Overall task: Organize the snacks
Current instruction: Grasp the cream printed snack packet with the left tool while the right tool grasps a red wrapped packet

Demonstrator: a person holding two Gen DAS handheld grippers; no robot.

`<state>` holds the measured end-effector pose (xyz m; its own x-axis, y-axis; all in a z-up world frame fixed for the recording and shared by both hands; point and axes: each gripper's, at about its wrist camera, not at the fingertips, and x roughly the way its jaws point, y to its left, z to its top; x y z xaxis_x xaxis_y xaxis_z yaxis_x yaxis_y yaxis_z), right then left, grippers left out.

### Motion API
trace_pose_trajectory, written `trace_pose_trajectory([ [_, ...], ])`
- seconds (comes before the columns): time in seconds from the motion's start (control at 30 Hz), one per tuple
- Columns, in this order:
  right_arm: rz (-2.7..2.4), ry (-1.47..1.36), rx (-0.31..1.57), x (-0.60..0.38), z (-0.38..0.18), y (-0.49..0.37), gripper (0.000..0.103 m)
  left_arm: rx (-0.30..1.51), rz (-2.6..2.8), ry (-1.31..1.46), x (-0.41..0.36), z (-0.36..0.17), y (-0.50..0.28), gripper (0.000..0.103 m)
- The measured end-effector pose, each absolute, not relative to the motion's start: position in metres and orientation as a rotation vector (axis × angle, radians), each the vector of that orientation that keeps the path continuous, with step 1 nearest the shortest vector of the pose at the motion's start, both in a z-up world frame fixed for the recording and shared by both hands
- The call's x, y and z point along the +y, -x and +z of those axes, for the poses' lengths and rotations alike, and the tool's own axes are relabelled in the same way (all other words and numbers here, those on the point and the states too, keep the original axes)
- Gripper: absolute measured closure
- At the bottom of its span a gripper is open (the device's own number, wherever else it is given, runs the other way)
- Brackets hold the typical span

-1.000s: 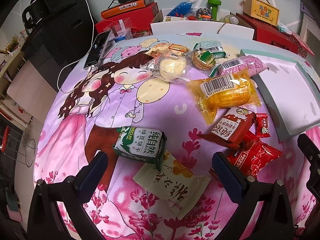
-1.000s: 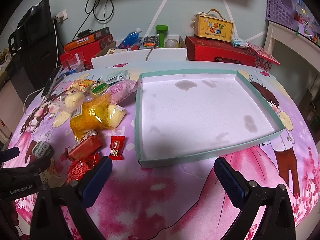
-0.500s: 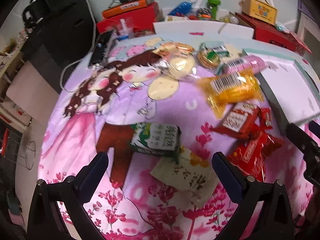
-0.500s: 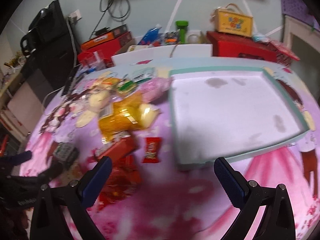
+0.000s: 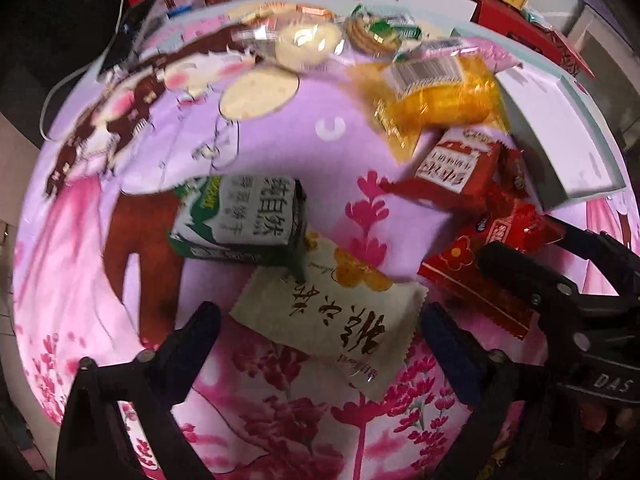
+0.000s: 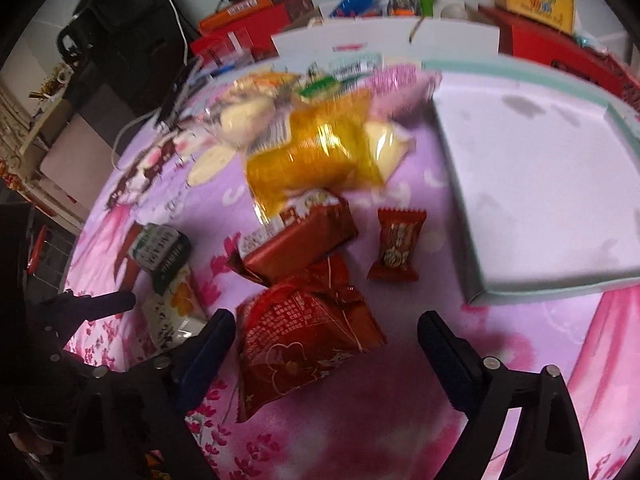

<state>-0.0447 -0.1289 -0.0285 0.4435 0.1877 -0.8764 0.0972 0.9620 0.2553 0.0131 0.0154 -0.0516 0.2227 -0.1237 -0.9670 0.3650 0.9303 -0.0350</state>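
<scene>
Closing in since a second ago, the left gripper (image 5: 320,332) gapes over the cream packet (image 5: 332,316); the right gripper (image 6: 326,336), agape, nears the red bag (image 6: 304,336).

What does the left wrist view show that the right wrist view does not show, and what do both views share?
Only the left wrist view shows the whole face of the cream packet lying between the open left gripper, and the round biscuits at the far side.

Only the right wrist view shows the small red candy lying alone beside the tray, and the open right gripper over the large red bag.

Both show the green biscuit pack, the yellow packet and the red-brown bar.
</scene>
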Motion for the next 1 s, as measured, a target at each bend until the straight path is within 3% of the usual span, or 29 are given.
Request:
trace_pose_trajectory([
  [0.2,0.07,-0.274,1.123,-0.12,-0.033,0.038,0.018,1.328,-0.352,-0.198,0.012,-0.06,-0.015,0.011],
  [0.37,0.136,-0.298,1.122,-0.115,-0.032,0.037,0.045,1.321,-0.362,-0.207,0.011,-0.06,-0.016,0.018],
  [1.0,0.16,-0.308,1.093,-0.119,-0.019,0.048,0.051,1.306,-0.394,-0.137,0.029,-0.037,0.0,0.039],
])
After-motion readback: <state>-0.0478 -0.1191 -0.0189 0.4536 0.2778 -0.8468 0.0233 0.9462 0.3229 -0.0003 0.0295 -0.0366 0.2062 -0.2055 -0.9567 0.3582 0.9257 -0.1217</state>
